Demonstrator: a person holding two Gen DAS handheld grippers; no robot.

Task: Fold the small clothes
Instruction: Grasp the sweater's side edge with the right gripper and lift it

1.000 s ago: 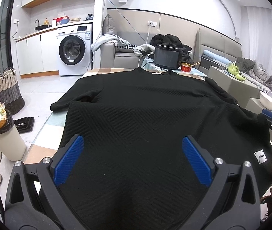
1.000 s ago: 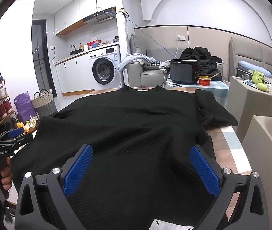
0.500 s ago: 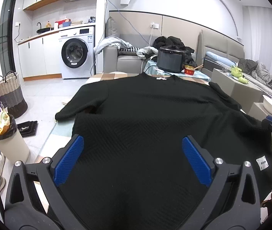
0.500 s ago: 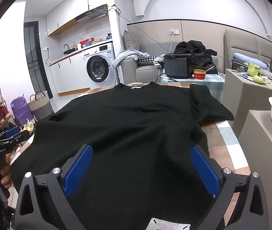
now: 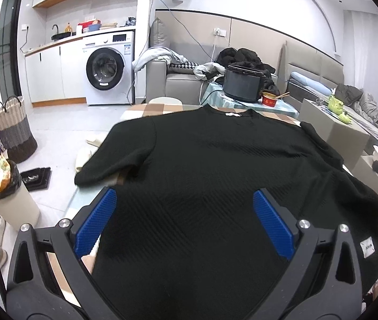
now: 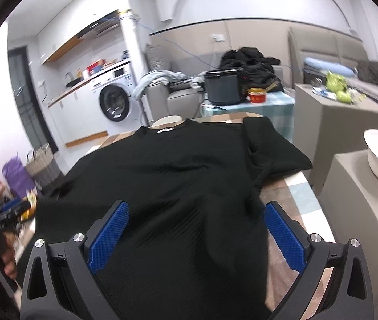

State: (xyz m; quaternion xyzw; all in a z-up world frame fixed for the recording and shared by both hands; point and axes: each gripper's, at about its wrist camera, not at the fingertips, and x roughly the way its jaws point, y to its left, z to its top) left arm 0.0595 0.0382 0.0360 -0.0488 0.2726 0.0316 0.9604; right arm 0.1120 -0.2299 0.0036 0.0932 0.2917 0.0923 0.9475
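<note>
On checked-cloth table (image 5: 146,110): one black textured-knit short-sleeved top (image 5: 215,176), spread flat, collar away from hem. Left gripper (image 5: 183,218) and right gripper (image 6: 195,225) both spread wide at hem, holding nothing. Fabric judged soft, limp, fairly light; likely to sag and crease. Best hold: hem corners, or sleeve edges.

Sweater (image 5: 215,173) flat on table (image 6: 295,194), cooker (image 5: 243,85) behind.

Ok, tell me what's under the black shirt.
The black shirt lies on a checked table in tan and pale blue, showing at the edges. Anything else beneath is covered.
</note>
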